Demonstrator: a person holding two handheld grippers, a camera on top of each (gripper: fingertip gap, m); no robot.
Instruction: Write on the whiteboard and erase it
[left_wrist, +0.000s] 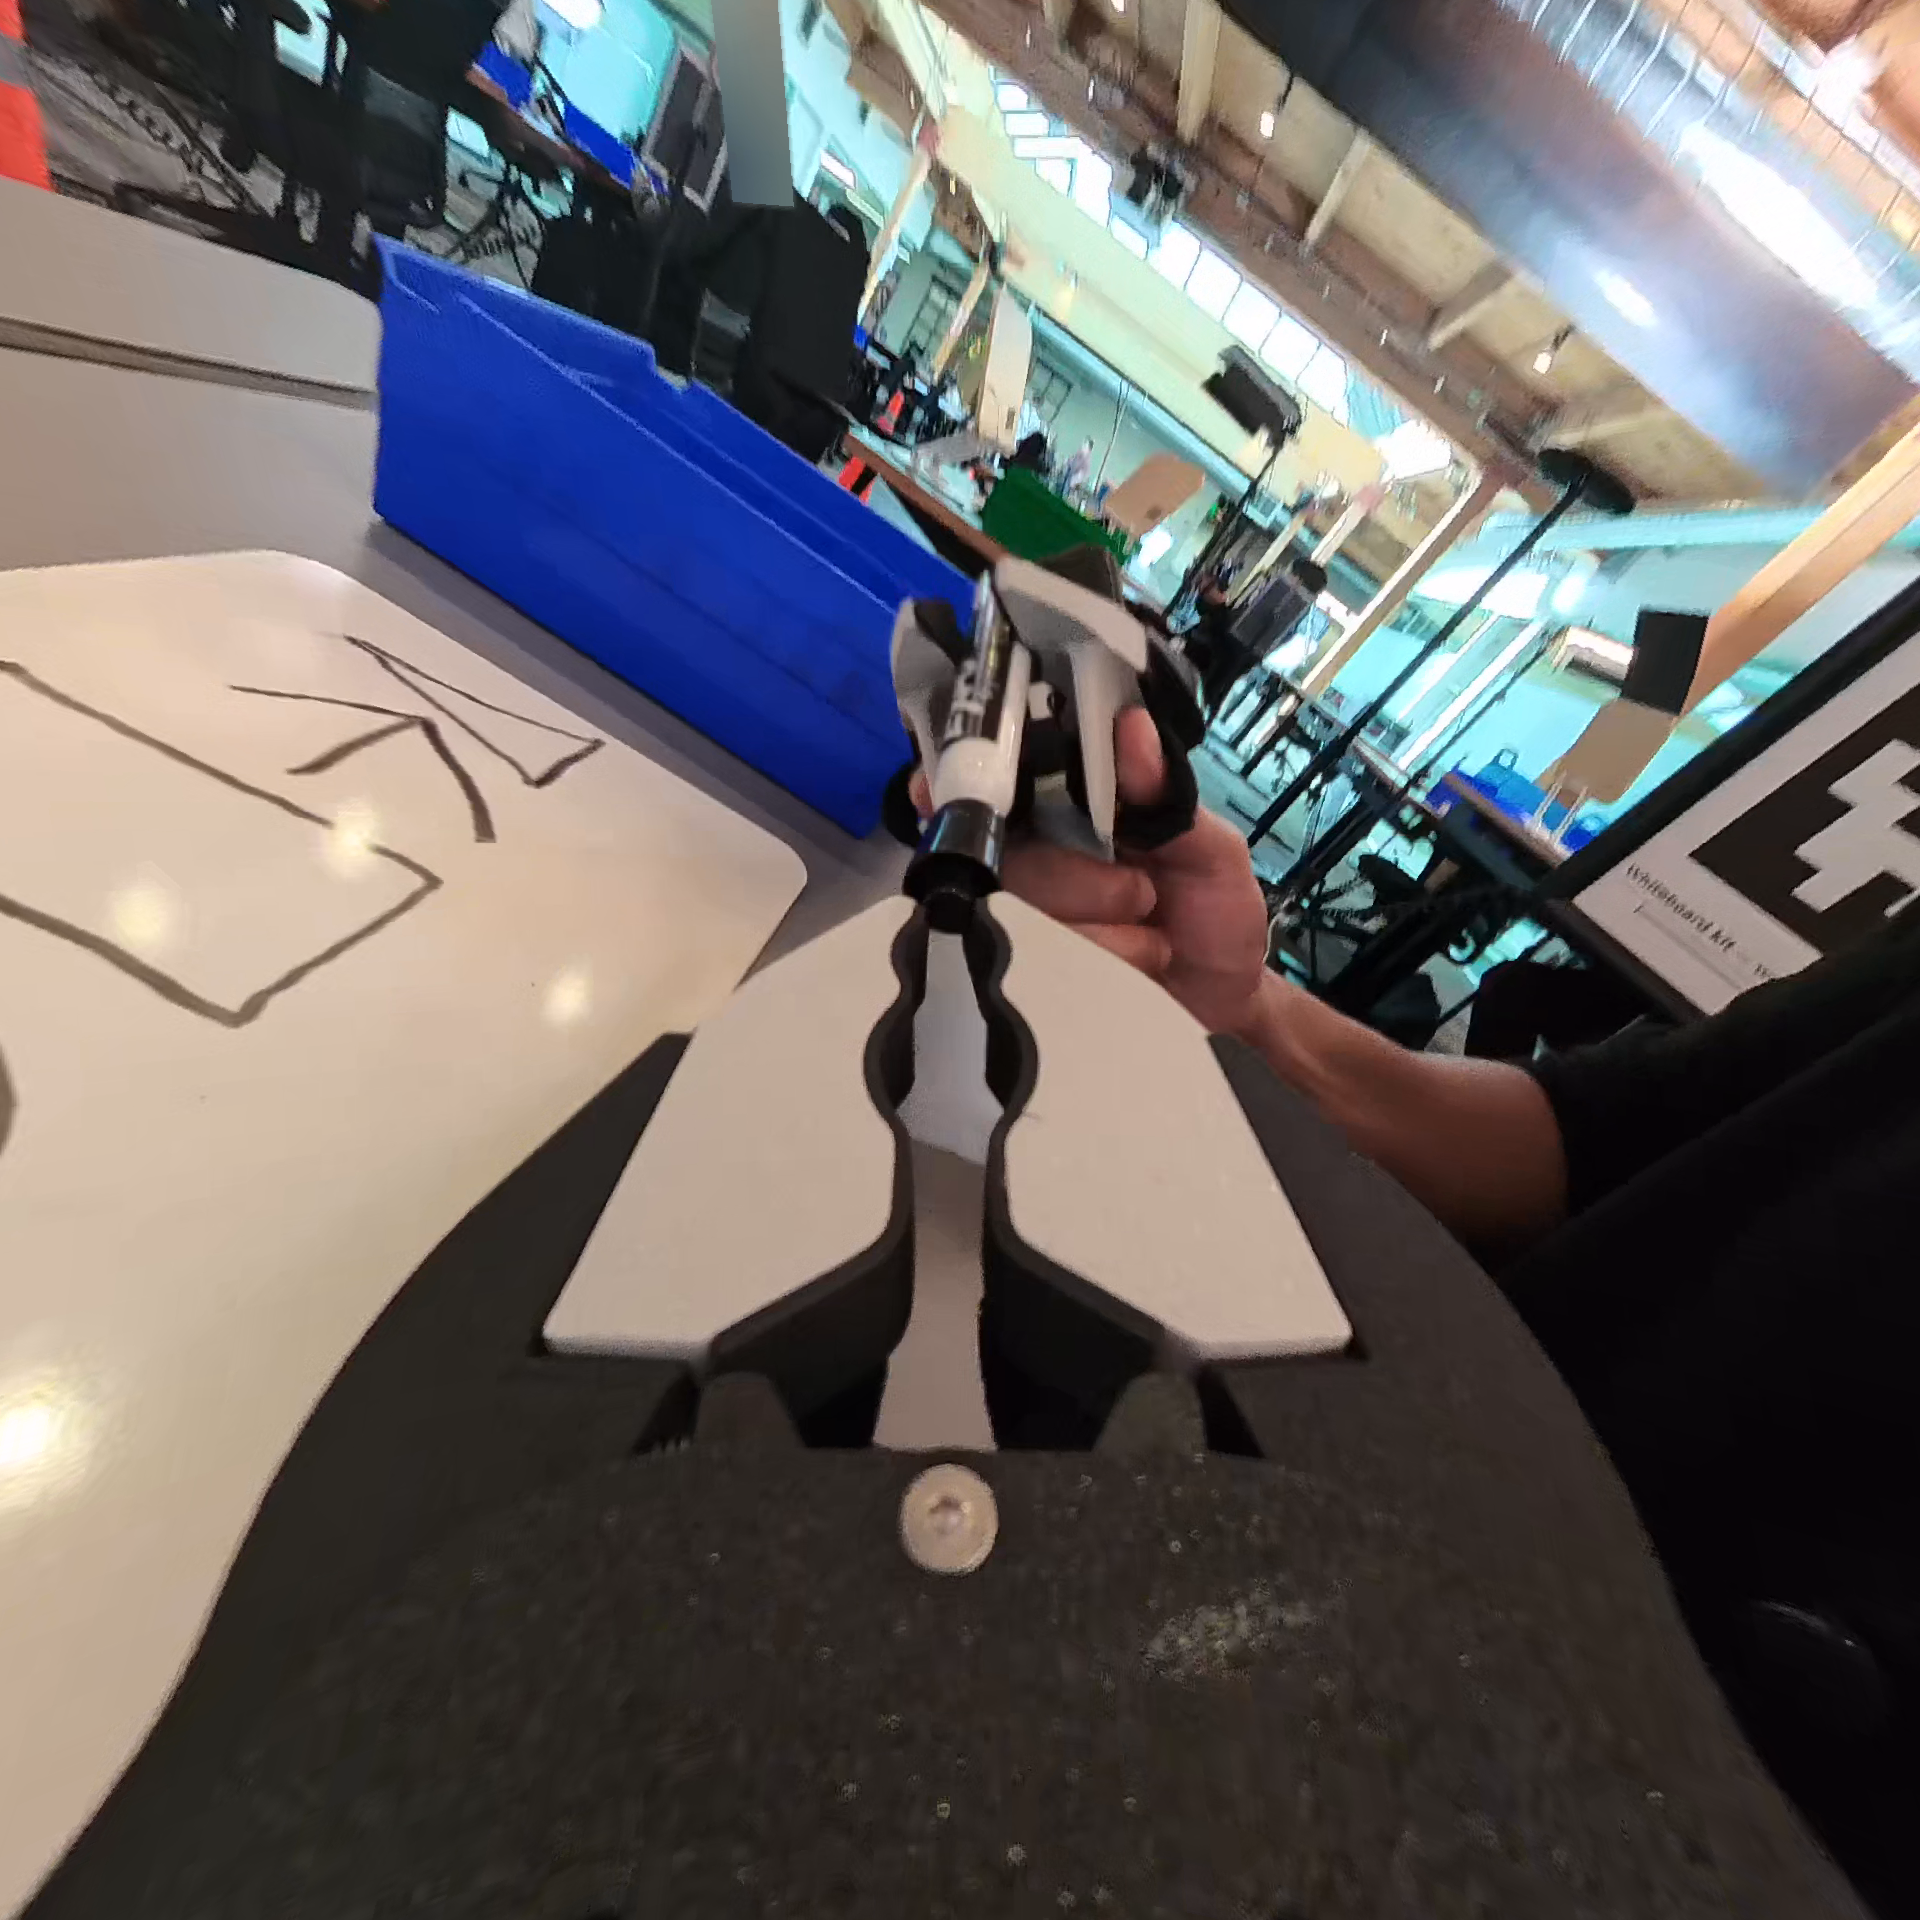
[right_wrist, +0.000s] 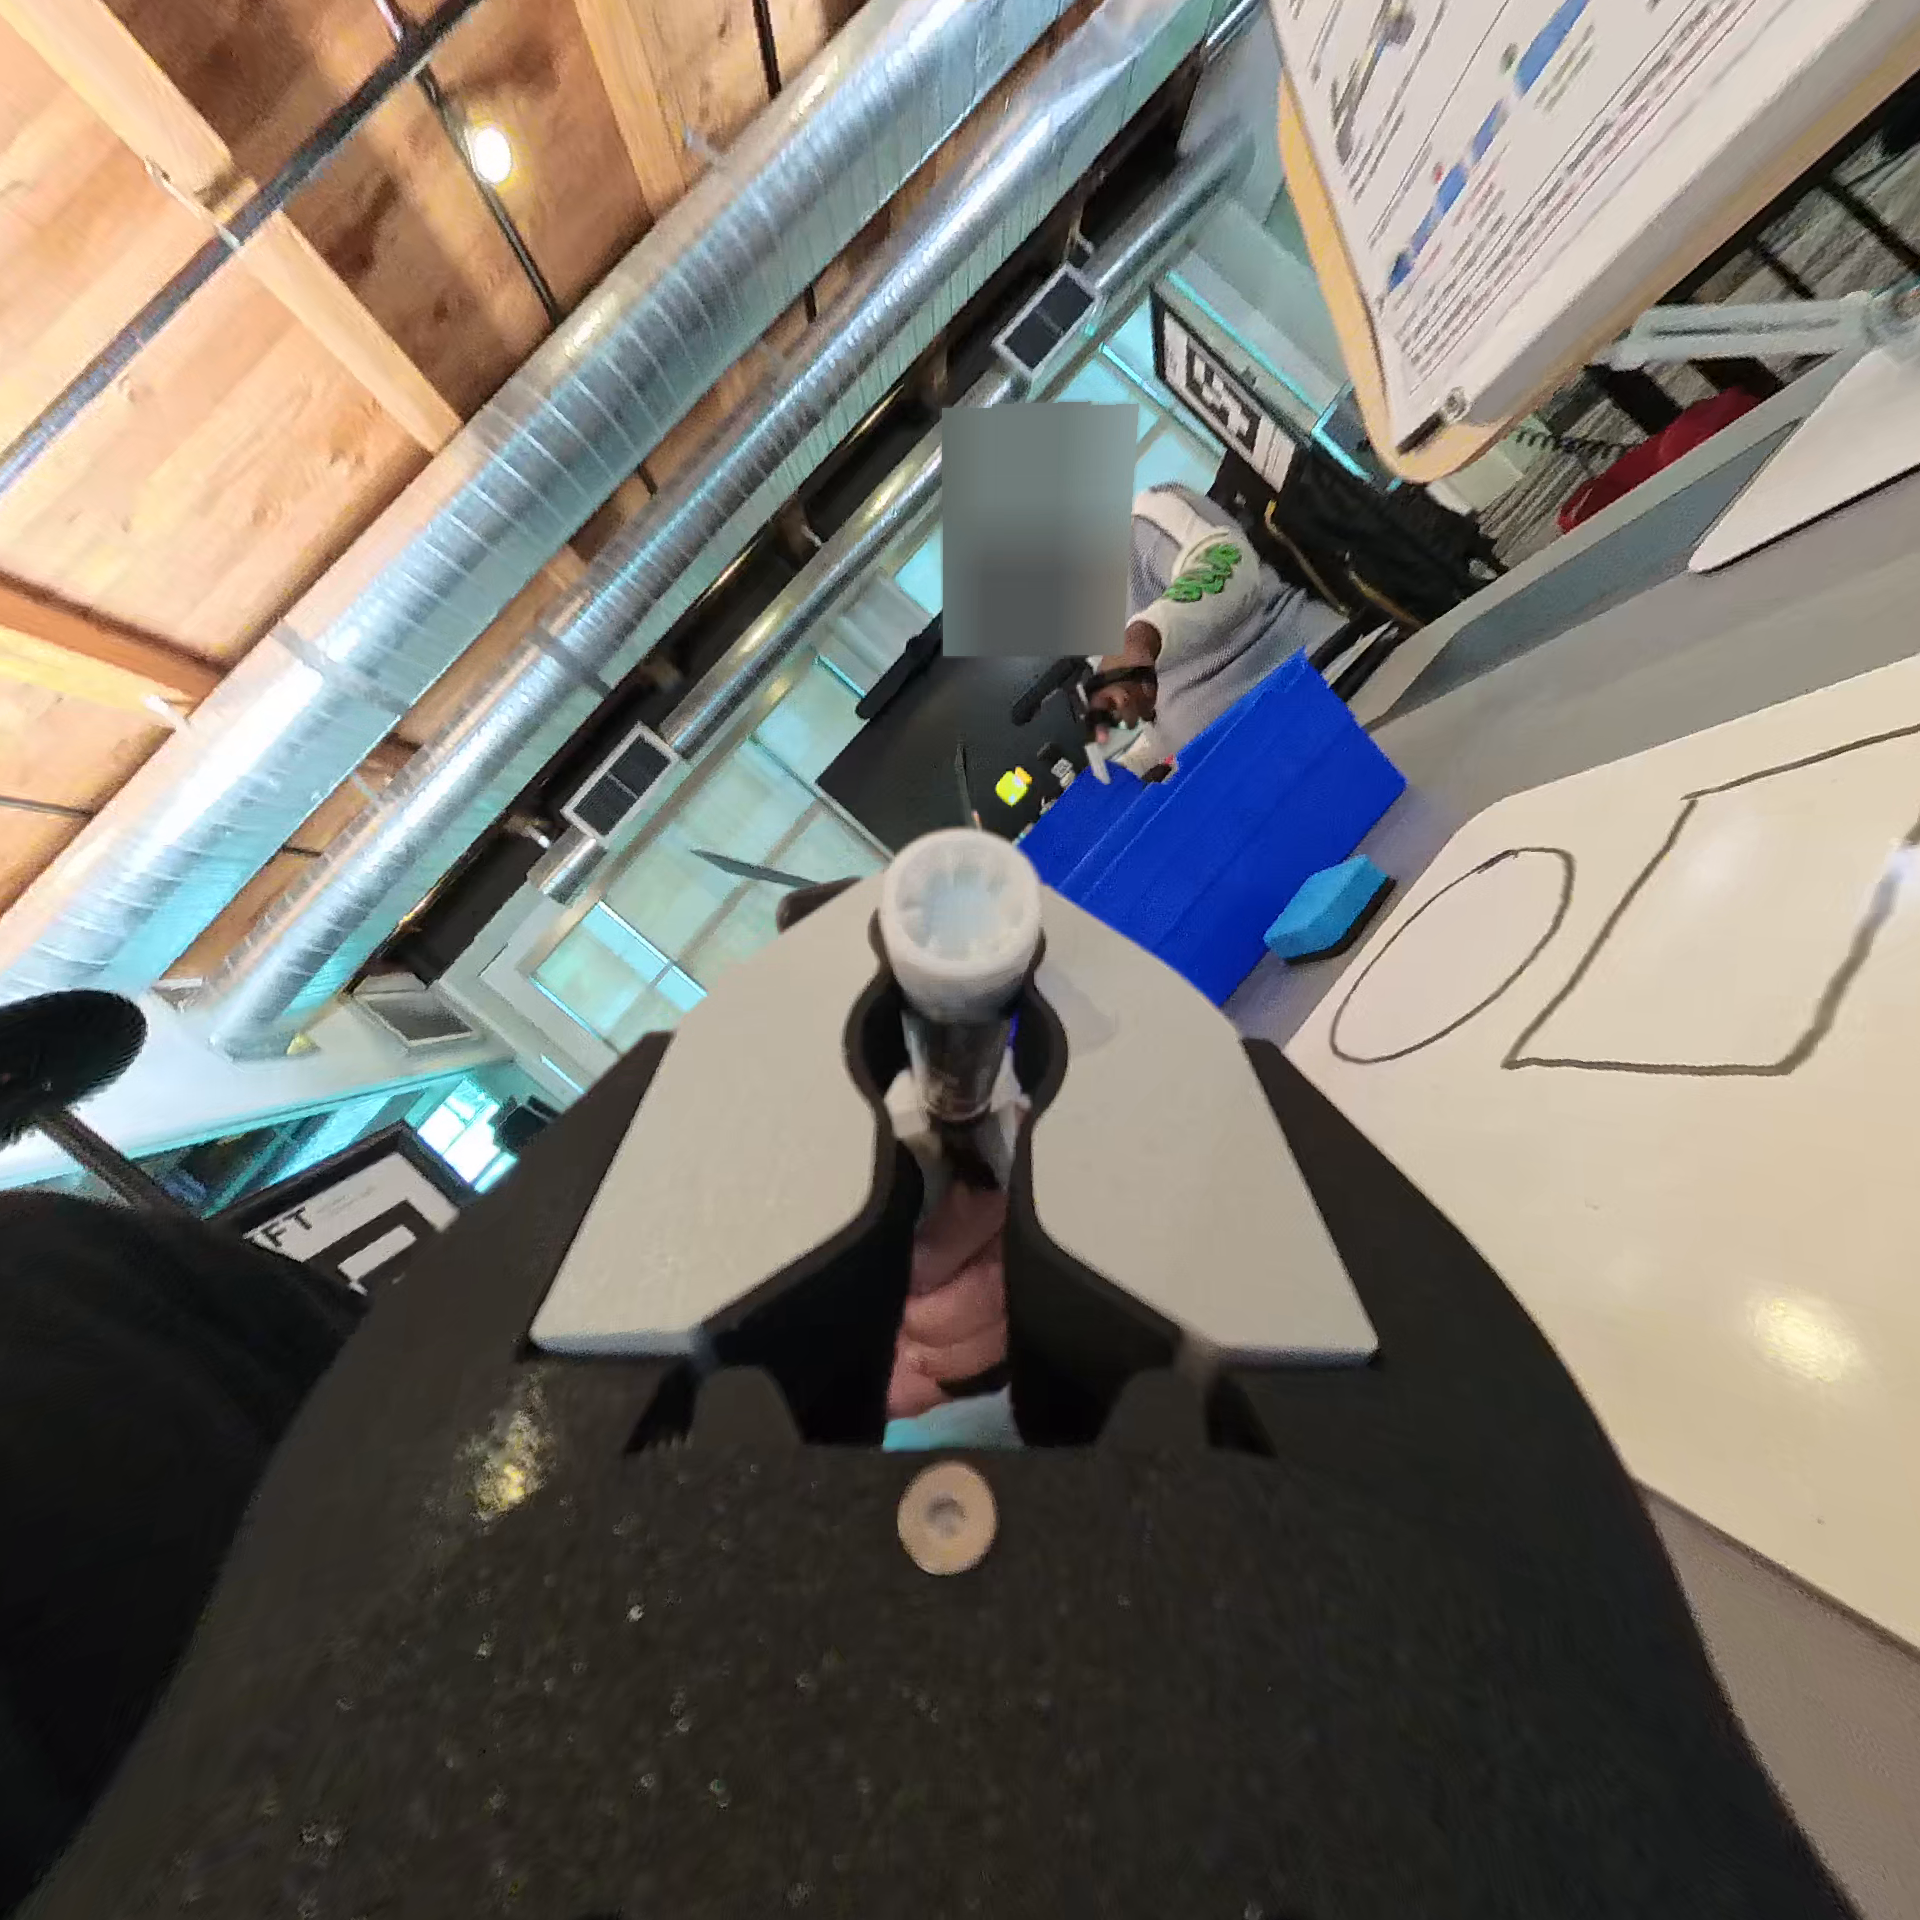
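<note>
Writing looks done, shapes drawn on the whiteboard (left_wrist: 343, 1039) on the desk, erasing left: my right gripper (right_wrist: 961, 997) jaws clamp the marker (left_wrist: 971, 727) mid-air, left gripper (left_wrist: 948, 935) jaws nearly closed, empty, eraser (right_wrist: 1325, 914) untouched beside the blue bin (left_wrist: 623, 520).

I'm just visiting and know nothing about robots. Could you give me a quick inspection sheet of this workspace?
Surface: grey table with a whiteboard lying flat on it.
Job's things: black shapes drawn on the whiteboard; marker held in the air; blue eraser beside the bin.
Clutter: blue bin behind the whiteboard.
Tongs: right tongs shut on the marker; left tongs nearly closed at its black end, grip unclear.
Cables: nothing seen on the table.
Surroundings: workshop hall, ceiling ducts, another person at a far bench.
</note>
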